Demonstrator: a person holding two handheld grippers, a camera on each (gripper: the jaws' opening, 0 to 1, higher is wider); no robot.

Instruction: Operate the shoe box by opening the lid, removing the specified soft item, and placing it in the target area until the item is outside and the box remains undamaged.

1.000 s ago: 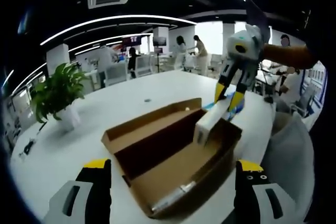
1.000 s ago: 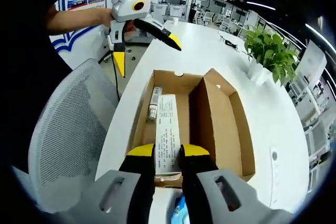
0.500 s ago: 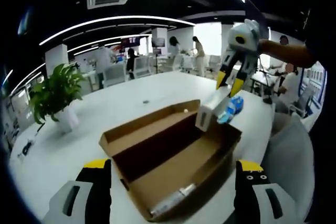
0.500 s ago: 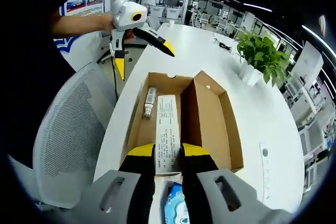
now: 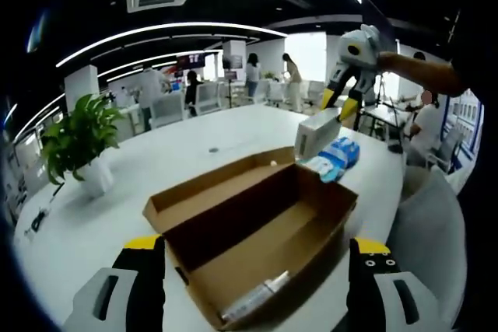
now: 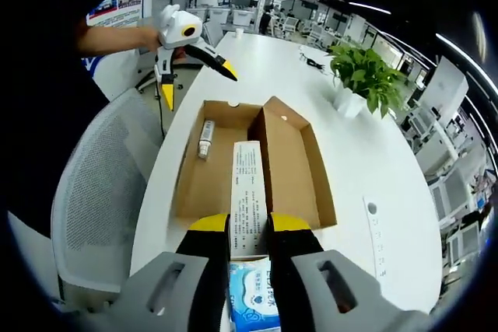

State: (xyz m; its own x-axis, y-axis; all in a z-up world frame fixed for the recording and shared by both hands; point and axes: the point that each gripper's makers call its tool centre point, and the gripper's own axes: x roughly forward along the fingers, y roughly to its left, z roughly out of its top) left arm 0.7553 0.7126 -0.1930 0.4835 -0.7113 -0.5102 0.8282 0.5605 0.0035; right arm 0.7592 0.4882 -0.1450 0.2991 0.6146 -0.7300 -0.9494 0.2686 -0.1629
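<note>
The open brown shoe box [image 5: 249, 227] [image 6: 249, 157] lies on the white table with its lid folded back. A small tube [image 5: 253, 298] [image 6: 205, 138] rests on its floor. My right gripper [image 6: 249, 223] [image 5: 348, 75] is shut on a long white printed carton [image 6: 249, 192] [image 5: 315, 134], which hangs in the air above the box's end, clear of its walls. A blue-and-white soft pack [image 5: 334, 158] [image 6: 253, 302] lies on the table just outside that end, under the carton. My left gripper [image 5: 257, 245] [image 6: 183, 40] stands open at the box's opposite end, holding nothing.
A potted plant [image 5: 78, 141] [image 6: 366, 75] stands on the table beyond the box's lid side. A grey mesh chair [image 6: 93, 200] [image 5: 436, 246] sits at the table's edge beside the box. A person's arm [image 5: 424, 79] holds each gripper. People and desks fill the far room.
My right gripper has lifted the white carton up and out of the shoe box, over the soft pack. The left gripper has stayed open in place.
</note>
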